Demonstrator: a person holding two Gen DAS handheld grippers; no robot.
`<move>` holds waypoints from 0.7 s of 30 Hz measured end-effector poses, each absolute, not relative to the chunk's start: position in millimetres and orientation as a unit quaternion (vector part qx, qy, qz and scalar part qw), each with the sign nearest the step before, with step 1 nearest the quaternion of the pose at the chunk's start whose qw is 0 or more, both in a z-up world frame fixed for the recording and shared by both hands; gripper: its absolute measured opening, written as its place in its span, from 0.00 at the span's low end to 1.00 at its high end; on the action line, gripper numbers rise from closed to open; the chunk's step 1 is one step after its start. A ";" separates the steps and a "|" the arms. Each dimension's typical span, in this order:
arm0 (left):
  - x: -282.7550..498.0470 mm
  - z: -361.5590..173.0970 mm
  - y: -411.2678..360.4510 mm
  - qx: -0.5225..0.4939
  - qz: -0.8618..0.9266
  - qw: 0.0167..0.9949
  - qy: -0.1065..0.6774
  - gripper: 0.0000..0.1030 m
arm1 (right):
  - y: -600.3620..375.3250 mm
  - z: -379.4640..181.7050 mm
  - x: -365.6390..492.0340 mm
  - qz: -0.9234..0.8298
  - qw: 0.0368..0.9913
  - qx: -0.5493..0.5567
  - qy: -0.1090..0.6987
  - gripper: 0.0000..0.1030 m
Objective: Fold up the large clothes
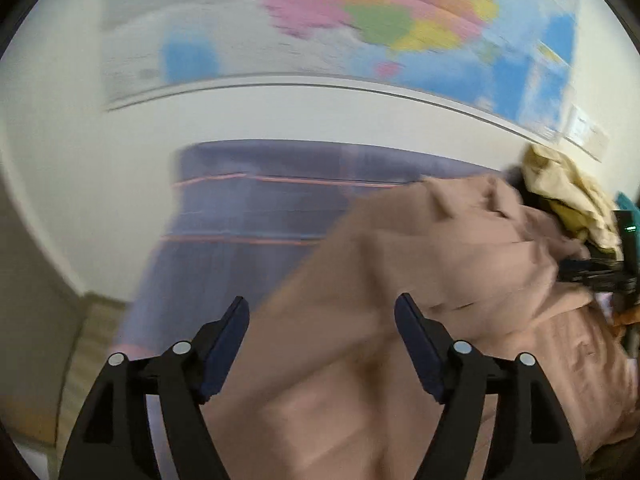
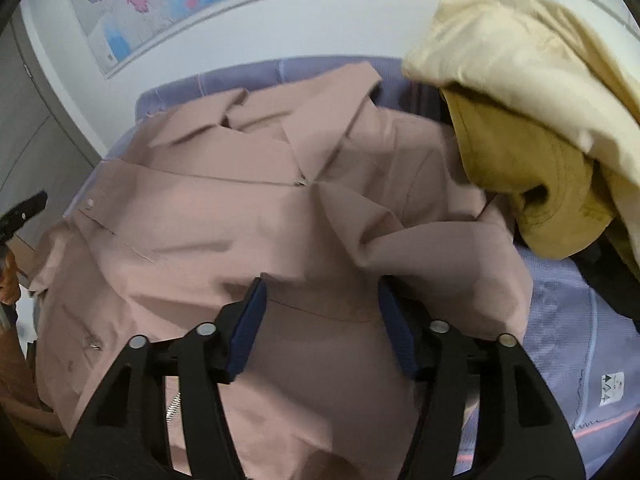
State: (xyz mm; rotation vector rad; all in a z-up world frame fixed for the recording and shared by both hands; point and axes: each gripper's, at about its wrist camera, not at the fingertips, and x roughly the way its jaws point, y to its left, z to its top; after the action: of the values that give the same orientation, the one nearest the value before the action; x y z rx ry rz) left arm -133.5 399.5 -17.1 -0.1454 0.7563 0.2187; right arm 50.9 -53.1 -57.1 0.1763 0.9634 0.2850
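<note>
One pink coat (image 2: 248,216) spread collar-up across centre frame on the lavender bed cover (image 2: 580,344). Right gripper (image 2: 322,316): jaws spread, both pads low on the coat, nothing pinched. Left gripper (image 1: 322,340): jaws wide apart over pink fabric, view blurred. One cream/mustard garment pile (image 2: 532,120) upper right. One wall map (image 2: 168,4) along top.

Matt pink cloth coat (image 2: 248,216) on quilted lilac fabric bedspread (image 2: 568,320), beside a suede-like tan garment (image 2: 520,184)
</note>
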 end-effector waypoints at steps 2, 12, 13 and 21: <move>-154.3 -25.0 418.1 -0.091 0.127 0.914 0.376 0.74 | -46.9 -49.6 46.4 0.146 0.875 0.079 0.454 0.62; -235.1 -77.4 427.0 -0.183 0.093 0.893 0.401 0.81 | 15.6 -19.3 35.1 0.237 0.866 0.053 0.437 0.72; -236.7 -79.9 421.9 -0.178 0.087 0.894 0.402 0.81 | 20.6 -18.6 33.5 0.240 0.866 0.049 0.437 0.73; -217.8 -68.1 425.7 -0.145 0.137 0.901 0.384 0.04 | 33.0 -18.5 16.9 0.236 0.868 0.039 0.434 0.73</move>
State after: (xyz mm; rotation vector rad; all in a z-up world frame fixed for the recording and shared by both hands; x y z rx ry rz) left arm -217.8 425.7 -68.1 -0.2996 0.7951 0.2828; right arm 16.9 33.0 -18.5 0.0823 0.9091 0.4945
